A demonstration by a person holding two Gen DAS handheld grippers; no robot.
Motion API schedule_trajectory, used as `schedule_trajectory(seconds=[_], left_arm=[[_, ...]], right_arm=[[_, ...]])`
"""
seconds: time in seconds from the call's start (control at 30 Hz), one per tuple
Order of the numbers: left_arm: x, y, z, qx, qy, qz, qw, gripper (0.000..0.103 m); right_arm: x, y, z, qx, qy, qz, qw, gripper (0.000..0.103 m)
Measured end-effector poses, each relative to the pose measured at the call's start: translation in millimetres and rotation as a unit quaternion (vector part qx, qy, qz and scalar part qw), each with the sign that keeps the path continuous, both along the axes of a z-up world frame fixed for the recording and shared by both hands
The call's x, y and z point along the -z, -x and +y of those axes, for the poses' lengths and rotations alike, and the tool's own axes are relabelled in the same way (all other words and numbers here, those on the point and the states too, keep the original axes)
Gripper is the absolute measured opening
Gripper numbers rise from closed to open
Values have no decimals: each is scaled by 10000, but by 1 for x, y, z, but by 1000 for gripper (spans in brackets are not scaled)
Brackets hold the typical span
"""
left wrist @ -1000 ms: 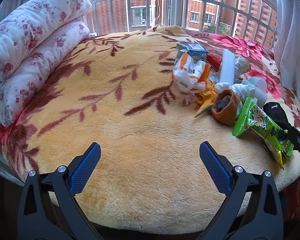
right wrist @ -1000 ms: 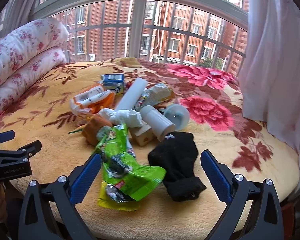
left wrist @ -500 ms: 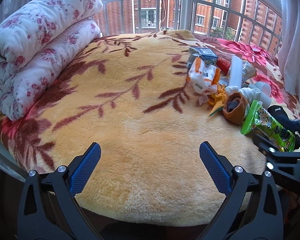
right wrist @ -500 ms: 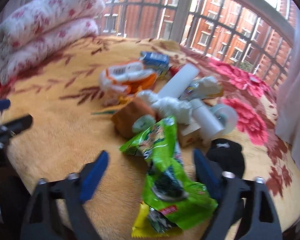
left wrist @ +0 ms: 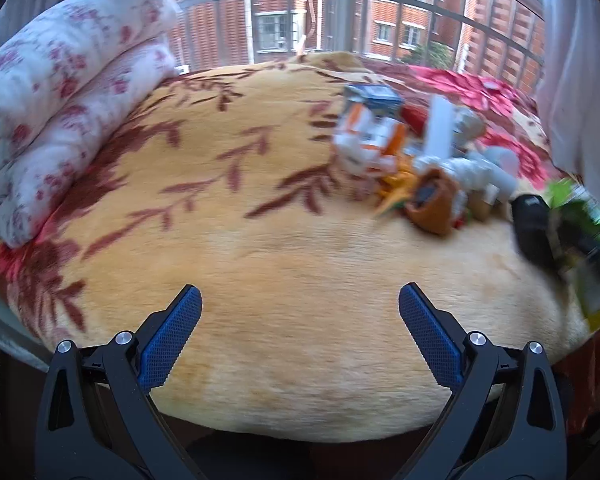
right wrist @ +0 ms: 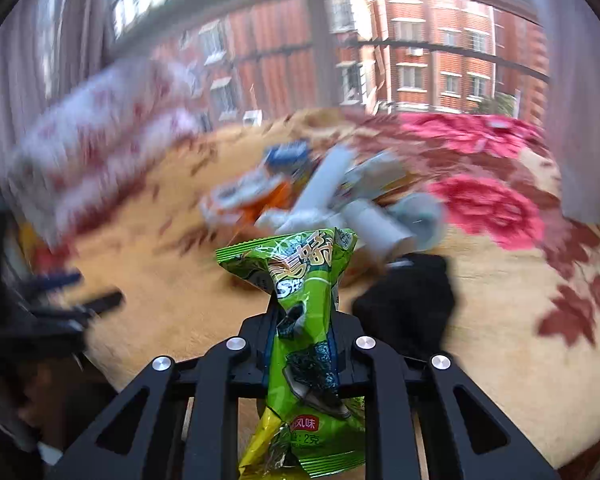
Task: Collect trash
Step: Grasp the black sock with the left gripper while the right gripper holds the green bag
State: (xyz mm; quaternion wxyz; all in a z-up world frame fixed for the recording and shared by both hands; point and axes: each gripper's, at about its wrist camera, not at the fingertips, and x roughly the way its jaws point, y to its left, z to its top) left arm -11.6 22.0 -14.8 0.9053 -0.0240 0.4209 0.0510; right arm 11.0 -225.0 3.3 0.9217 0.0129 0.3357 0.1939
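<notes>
Right wrist view: green snack wrapper [right wrist: 300, 320] is sitting pinched in the right claw [right wrist: 301, 344], jaws pressing against its crumpled middle, printed top fanning upward and yellow-green tail hanging below. Crinkled glossy film, thin and limp; a mid-body pinch is probably gathering enough folds to stop it slipping. It is riding clear of the bed, judging by the blurred background, so this piece reads as picked and on its way to disposal.

Remaining trash pile [right wrist: 323, 200] is lying behind it on the blanket [right wrist: 172, 280]: white tube shapes, an orange-and-white packet and a blue carton, all touching or overlapping; details are smearing. A black sock [right wrist: 407, 304] is resting just beside the wrapper, soft and slumped.

Left wrist view: left claw [left wrist: 300, 332] is hanging wide apart with nothing between its blue textured pads [left wrist: 172, 336], over the bare plush front of the blanket and well apart from the pile [left wrist: 419, 168]. Folded floral quilts [left wrist: 56, 112] are sitting stacked at far left. No bin is showing in either view.
</notes>
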Motion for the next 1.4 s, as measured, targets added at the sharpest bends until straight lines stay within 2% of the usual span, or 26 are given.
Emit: schedule_trajectory(seconds=[0.17, 0.3, 0.47, 0.63, 0.73, 0.77, 0.83, 0.87, 0.9, 0.93, 1.0, 1.23, 1.4], left_arm=[[-4, -17, -61, 617, -57, 15, 9981, 96], [-4, -36, -118, 1044, 29, 49, 9945, 96], [0, -62, -179, 1280, 254, 112, 9914, 96], [11, -95, -208, 1181, 560, 322, 9909, 96], [28, -118, -228, 1246, 560, 649, 9885, 96], [34, -122, -231, 1244, 560, 776, 9876, 96], [51, -130, -235, 1192, 601, 1134, 9845, 87], [57, -130, -235, 1128, 531, 1149, 9855, 86], [56, -127, -235, 1138, 490, 995, 9873, 76], [54, -122, -235, 1161, 442, 826, 9888, 61], [44, -111, -232, 1190, 378, 524, 9908, 38], [20, -86, -198, 920, 420, 155, 9948, 35], [-6, -41, -169, 926, 376, -238, 9947, 35]], right_arm=[[-14, 12, -82, 914, -424, -35, 9949, 19], [-13, 25, -125, 1522, -318, -190, 9877, 19], [-10, 42, -162, 1854, -223, -350, 9818, 19], [-10, 58, -179, 1978, -261, -420, 9790, 19], [-5, 61, -188, 1987, -338, -383, 9787, 19], [-4, 61, -189, 1972, -332, -359, 9791, 19], [-1, 60, -191, 1966, -361, -315, 9793, 19], [2, 60, -191, 1949, -397, -277, 9796, 19], [4, 59, -191, 1928, -424, -257, 9800, 19], [4, 60, -191, 1916, -435, -247, 9802, 19], [7, 58, -188, 1875, -426, -231, 9811, 19], [7, 55, -163, 1665, -301, -246, 9853, 19], [3, 58, -131, 1323, -237, -256, 9906, 20]])
